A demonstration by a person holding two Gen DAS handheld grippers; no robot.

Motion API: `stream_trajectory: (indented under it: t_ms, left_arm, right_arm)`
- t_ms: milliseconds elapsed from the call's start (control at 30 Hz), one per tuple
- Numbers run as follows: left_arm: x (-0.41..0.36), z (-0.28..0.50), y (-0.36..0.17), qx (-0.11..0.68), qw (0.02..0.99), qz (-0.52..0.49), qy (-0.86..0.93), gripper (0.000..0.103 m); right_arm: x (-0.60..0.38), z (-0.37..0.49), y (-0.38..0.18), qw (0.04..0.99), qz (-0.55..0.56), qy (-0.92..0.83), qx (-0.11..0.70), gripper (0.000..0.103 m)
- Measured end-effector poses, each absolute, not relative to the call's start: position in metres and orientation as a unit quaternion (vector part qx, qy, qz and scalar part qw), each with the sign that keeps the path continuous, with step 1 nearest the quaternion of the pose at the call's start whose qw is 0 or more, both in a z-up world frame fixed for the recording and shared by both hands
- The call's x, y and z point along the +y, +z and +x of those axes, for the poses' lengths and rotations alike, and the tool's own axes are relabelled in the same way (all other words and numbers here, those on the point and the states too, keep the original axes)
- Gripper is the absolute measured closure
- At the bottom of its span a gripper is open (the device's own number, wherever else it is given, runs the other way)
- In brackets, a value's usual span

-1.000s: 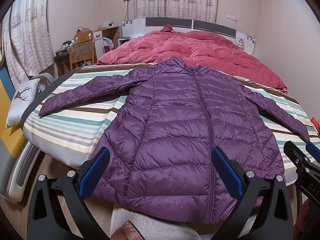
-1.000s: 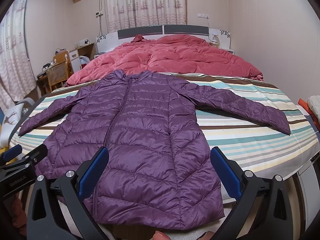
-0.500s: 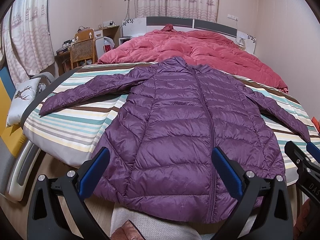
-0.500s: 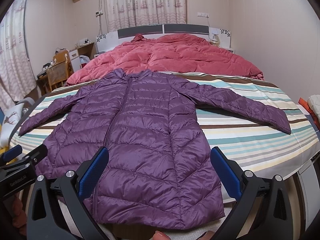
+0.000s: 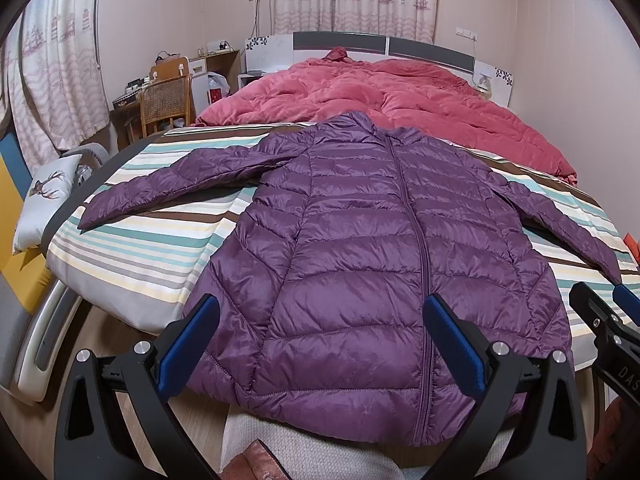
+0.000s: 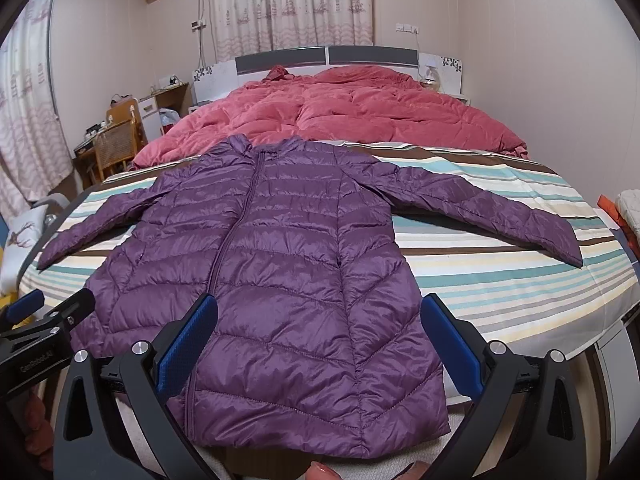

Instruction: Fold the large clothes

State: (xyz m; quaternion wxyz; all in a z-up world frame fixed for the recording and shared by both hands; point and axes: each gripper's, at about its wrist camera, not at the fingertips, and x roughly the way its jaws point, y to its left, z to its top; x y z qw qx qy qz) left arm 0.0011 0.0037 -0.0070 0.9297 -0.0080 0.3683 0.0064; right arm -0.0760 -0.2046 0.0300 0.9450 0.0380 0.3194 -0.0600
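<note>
Left wrist view: purple jacket [image 5: 380, 264], puffy quilted type, zipped, laid flat front-up on striped sheet [image 5: 152, 240] at foot of bed [image 5: 48, 340]. Both sleeves spread out to the sides; hem hangs just over bed edge, nearest the grippers. Red quilt [image 5: 400, 96] bunched behind collar, touching or nearly so.

Left gripper [image 5: 320, 340]: jaws wide open, nothing held, hovering above hem, apart from fabric.
Right gripper [image 6: 318, 340]: same, wide open, empty, above hem on its side.

Handling (est.): light, soft, compressible; shiny shell prob. slippery, so pinch a good fold of fabric, not just the surface. Padding springs back, so folds may need pressing down.

Hold pts (est.): sleeve cuff [image 6: 568, 248] or shoulder seam for sleeve fold-in; hem corners for lengthwise fold. Avoid zip [image 5: 416, 240], stiff ridge.

Task status: no fold made yet.
</note>
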Motion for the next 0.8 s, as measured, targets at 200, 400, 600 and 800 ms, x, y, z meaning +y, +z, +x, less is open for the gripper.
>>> stream_trajectory:
  t_ms: [200,400,600,800]
  left_arm:
    - [0.0026,0.0019,-0.0065,0.369,0.93,-0.007,0.007,0.002]
    - [0.0044,0.0015,-0.0082,0.37,0.929,-0.008,0.007,0.002]
    - [0.0024,0.0023,-0.0081,0.372,0.928,-0.007,0.009,0.002]
    - [0.0027,0.0028,-0.0081,0.372,0.928,-0.007,0.008,0.002]
  right_arm:
    - [-0.2042,-0.0758,0.0295,0.945,0.037,-0.06,0.32,0.003]
    - [-0.2043,-0.0759,0.0297,0.945,0.038,-0.06,0.32,0.003]
    - [-0.2041,-0.0757,0.0295,0.945,0.037,-0.061,0.32,0.003]
    - [-0.2043,-0.0756,0.0296,0.945,0.037,-0.059,0.321,0.003]
